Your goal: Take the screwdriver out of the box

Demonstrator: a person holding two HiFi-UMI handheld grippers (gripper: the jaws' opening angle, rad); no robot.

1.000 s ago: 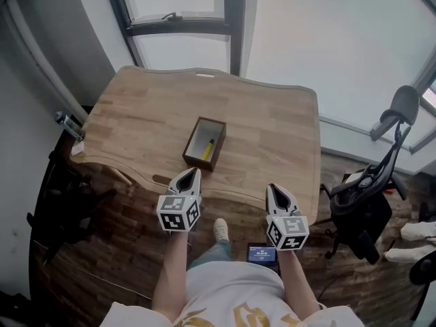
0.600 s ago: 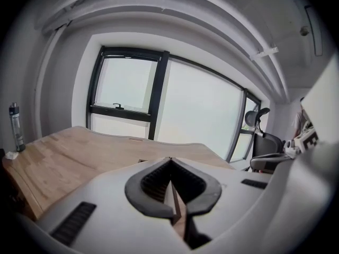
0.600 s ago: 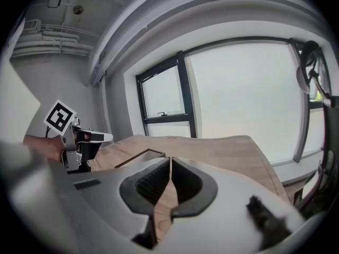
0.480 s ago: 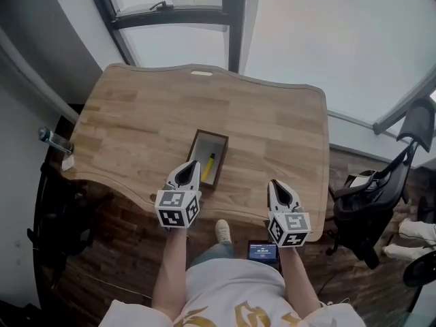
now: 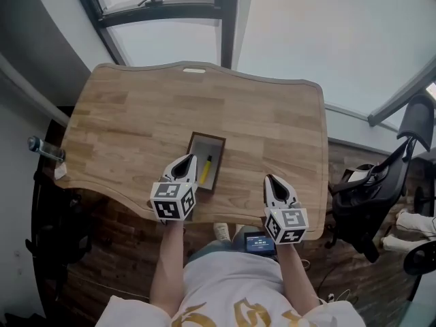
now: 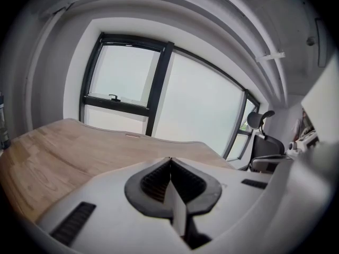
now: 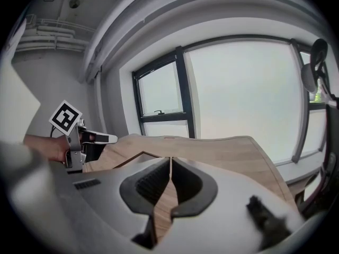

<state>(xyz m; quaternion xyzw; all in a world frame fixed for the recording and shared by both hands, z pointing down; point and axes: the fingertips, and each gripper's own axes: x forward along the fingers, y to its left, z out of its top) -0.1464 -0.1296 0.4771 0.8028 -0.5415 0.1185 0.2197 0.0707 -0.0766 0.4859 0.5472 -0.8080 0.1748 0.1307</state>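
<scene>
**Screwdriver** point(image 5: 206, 168)
- Look: small, with a yellow handle and a darker end toward the near side (shaft too small to make out with any certainty).
- Place: lying flat inside the box point(image 5: 207, 137), lengthwise, somewhat nearer the right wall.

**Box**
- Look: open-topped, dark brown walls, paler floor.
- Place: standing on the wooden worktop point(image 5: 129, 125) close to the front edge, roughly midway between the front corners.

**Handling (judged, not seen)**
- Probably light and rigid, not fragile.
- Smooth handle, so likely a little slippery between hard pads.
- Best taken across the yellow handle, pinched from above, jaws spanning the handle's thickness.
- Little room beside the walls, so a steep, narrow entry advisable.

**Left gripper** point(image 5: 188, 159)
- Jaws pressed together, nothing between them.
- At the front edge of the worktop, tip just beside the box's near left corner.

**Right gripper** point(image 5: 270, 180)
- Jaws likewise met at the tips, empty.
- At the front edge, further toward the right corner, well apart from the box.

**Still needed:** opening of whichever claw goes in, before any grasp.
</scene>
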